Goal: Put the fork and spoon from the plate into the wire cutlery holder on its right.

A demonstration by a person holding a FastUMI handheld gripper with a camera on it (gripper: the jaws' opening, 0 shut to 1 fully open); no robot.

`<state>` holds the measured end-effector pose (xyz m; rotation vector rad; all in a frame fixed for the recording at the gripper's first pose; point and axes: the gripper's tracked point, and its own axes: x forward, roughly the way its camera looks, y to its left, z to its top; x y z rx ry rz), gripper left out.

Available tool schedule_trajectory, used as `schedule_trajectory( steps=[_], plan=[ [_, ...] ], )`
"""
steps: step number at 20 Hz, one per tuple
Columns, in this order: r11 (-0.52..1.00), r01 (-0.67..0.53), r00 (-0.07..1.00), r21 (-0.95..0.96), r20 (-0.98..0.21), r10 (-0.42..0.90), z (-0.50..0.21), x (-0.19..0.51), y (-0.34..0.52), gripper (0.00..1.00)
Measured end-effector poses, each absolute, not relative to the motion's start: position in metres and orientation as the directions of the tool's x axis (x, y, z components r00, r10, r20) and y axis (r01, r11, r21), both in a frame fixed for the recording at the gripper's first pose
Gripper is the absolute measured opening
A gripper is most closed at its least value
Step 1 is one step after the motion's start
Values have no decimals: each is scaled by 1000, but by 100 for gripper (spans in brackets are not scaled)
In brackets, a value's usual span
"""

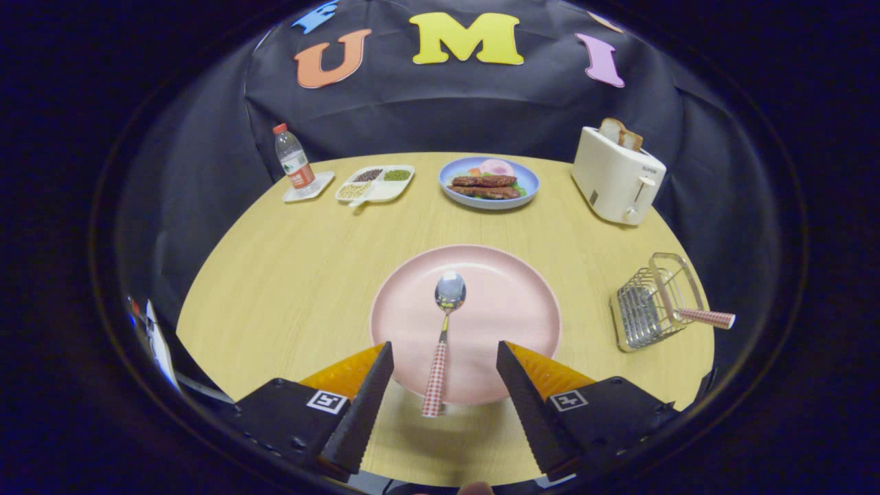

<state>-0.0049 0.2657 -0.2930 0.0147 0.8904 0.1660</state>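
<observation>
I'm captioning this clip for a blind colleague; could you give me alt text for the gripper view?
The open gripper hovers with the spoon between its fingers, lying on the pink plate. Right of the plate, the wire cutlery holder has a checked handle sticking out.

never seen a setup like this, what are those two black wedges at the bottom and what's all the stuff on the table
The two black wedges are the fingers of a hand-held grasping tool; a person carries it, and the camera rides on it, looking forward along the fingers. They stand open and hold nothing.

Between them lies a spoon with a red checked handle, its bowl on a pink plate and its handle end poking past the near rim. To the plate's right sits a wire cutlery holder with another checked handle sticking out of it.

Farther back on the wooden table are a water bottle, a divided tray of beans, a blue plate of food and a toaster with bread.
</observation>
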Motion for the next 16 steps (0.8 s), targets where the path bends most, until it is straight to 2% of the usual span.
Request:
schedule_trajectory(
  steps=[5, 10, 13, 15, 16],
  plan=[
    [993, -91, 587, 76, -801, 115, -324, 2, 268, 84],
    [996, -64, 552, 62, -829, 87, -337, -5, 263, 43],
    [996, -66, 538, 55, -839, 82, -343, -6, 261, 41],
    [997, -58, 522, 49, -850, 72, -345, -7, 258, 11],
    [997, -50, 520, 50, -851, 69, -343, -7, 255, 5]
  ],
)
